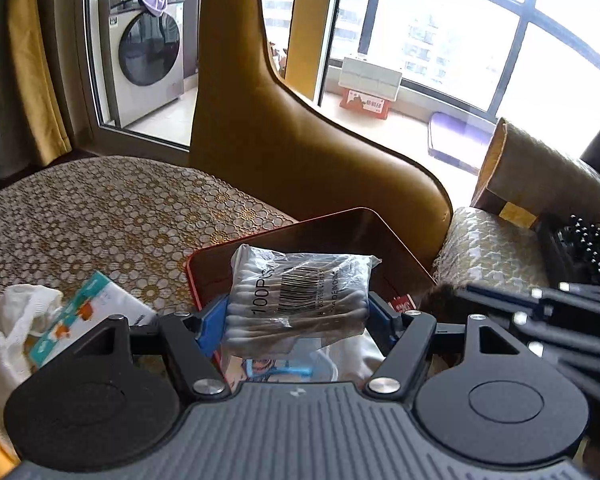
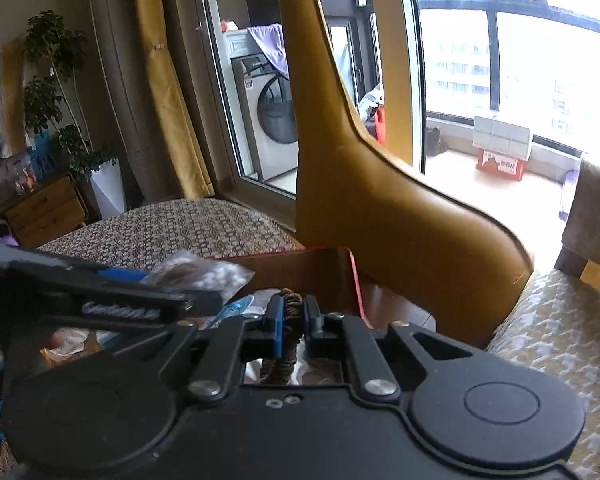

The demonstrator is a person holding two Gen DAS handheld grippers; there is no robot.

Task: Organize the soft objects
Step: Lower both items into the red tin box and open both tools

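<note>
While both claws grip, mustard chair back (image 1: 236, 120) beyond red box (image 1: 340, 236).

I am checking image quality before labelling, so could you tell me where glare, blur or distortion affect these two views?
Left wrist view: the window is blown out white, its frame bends with fisheye curvature, and the cotton swab bag is sharp enough to read. Right wrist view: the same window is overexposed, the left gripper crossing the picture looks soft, and the braided item is in shade.
</note>
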